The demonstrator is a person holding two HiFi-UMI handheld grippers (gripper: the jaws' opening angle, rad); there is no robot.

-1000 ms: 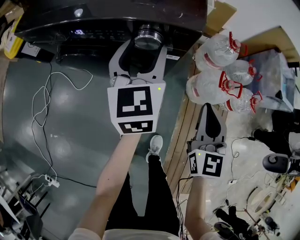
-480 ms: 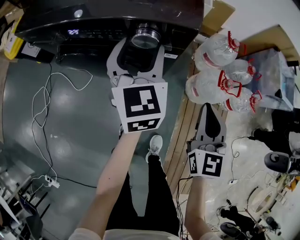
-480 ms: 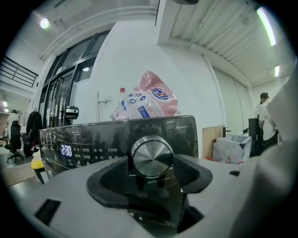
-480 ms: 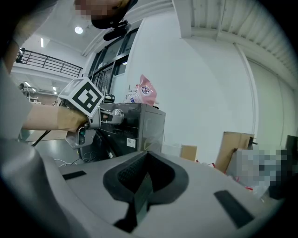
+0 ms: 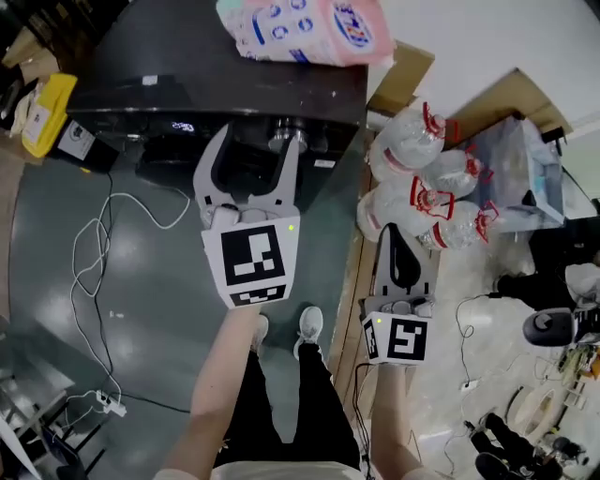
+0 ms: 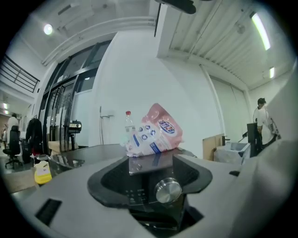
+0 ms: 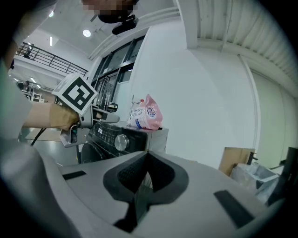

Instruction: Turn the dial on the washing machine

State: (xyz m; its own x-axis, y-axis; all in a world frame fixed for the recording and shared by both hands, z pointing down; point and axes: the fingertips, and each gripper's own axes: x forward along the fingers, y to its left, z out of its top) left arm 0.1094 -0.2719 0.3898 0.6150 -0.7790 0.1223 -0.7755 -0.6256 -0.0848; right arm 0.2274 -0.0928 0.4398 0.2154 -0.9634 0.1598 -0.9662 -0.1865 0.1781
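While the left gripper (image 5: 258,150) is spreading its jaws wide, the dial (image 6: 168,190) sits just ahead of the gap, untouched, on the washing machine (image 5: 187,84). Right gripper (image 7: 148,158) hangs off to its right, jaws pinched together, empty.

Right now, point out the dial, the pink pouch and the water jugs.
dial (image 6: 168,190): left gripper view, silver face.
pink pouch (image 5: 300,28): head view, printed front.
water jugs (image 5: 398,204): head view, clear body.
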